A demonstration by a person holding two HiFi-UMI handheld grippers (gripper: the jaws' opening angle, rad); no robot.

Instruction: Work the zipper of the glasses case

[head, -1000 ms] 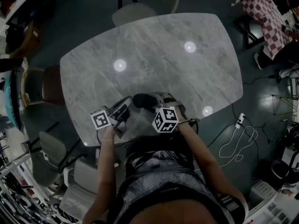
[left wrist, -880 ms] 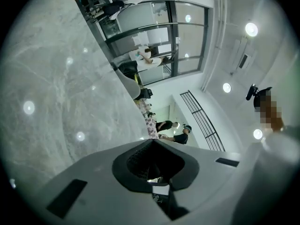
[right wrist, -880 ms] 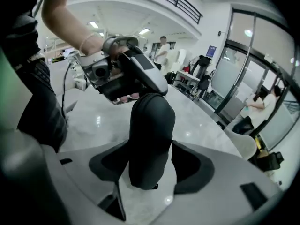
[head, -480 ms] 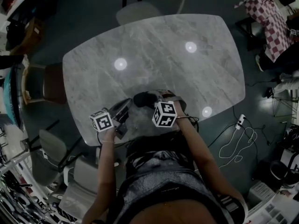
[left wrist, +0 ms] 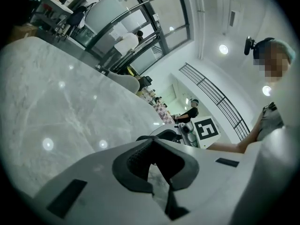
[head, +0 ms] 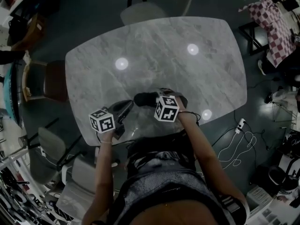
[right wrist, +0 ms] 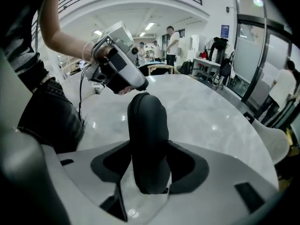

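A black glasses case (head: 144, 98) lies near the front edge of the marble table (head: 154, 46). My right gripper (head: 158, 100) points steeply down at it. In the right gripper view the case (right wrist: 148, 125) fills the gap of the right gripper (right wrist: 148, 161). Its jaws have just closed a little, and both pads touch the case's sides. My left gripper (head: 123, 109) reaches in from the left, shut, with its tip (right wrist: 136, 85) at the case's far end. Whether it pinches the zipper pull is hidden. The left gripper (left wrist: 153, 149) shows no thing between its jaws in its own view.
Chairs ring the table: one at the far side (head: 157, 1), a brown one at the left (head: 47, 81), and a grey one at the near left (head: 51, 149). A power strip and cables (head: 239, 125) lie on the floor to the right. People stand in the background.
The left gripper has rolled in place, so its marker cube shows a different face. The right gripper has tipped, moving its cube a little toward the case. The case has not moved.
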